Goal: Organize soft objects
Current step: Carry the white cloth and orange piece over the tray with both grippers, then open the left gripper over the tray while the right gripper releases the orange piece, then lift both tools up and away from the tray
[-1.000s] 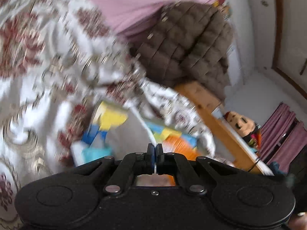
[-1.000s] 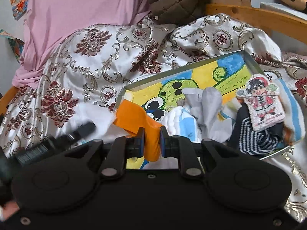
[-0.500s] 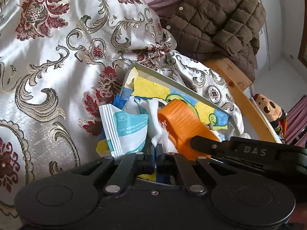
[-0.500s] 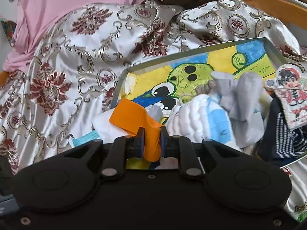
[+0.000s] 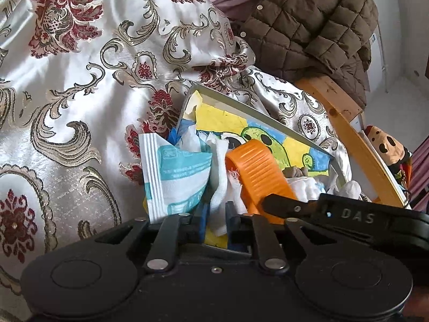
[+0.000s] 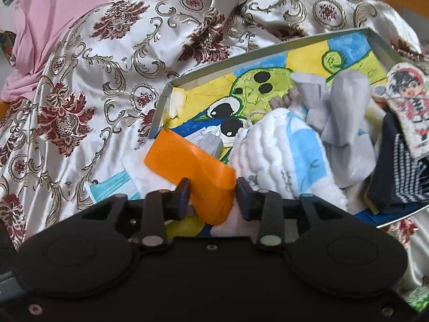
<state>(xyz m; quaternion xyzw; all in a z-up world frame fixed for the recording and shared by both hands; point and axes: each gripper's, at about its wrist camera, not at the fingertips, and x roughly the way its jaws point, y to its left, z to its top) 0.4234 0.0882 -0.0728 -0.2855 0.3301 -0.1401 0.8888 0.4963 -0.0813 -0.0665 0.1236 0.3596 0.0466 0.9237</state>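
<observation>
Both jaws just parting, I release the orange band (image 6: 191,162) from my right gripper (image 6: 213,197) and the white gauze (image 5: 219,187) from my left gripper (image 5: 214,218) into the tray (image 6: 268,47); both should lift clear without snagging.

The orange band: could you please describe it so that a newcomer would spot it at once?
On the patterned bedspread lies a shallow tray lined with a cartoon drawing. At its near corner, between the right gripper fingers, sits the orange band, the only bright orange, ribbed loop among white and grey cloths.

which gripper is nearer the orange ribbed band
Right. The right gripper has the orange ribbed band between its just-opened jaws; the left gripper sits beside it, jaws just opened around white gauze.
</observation>
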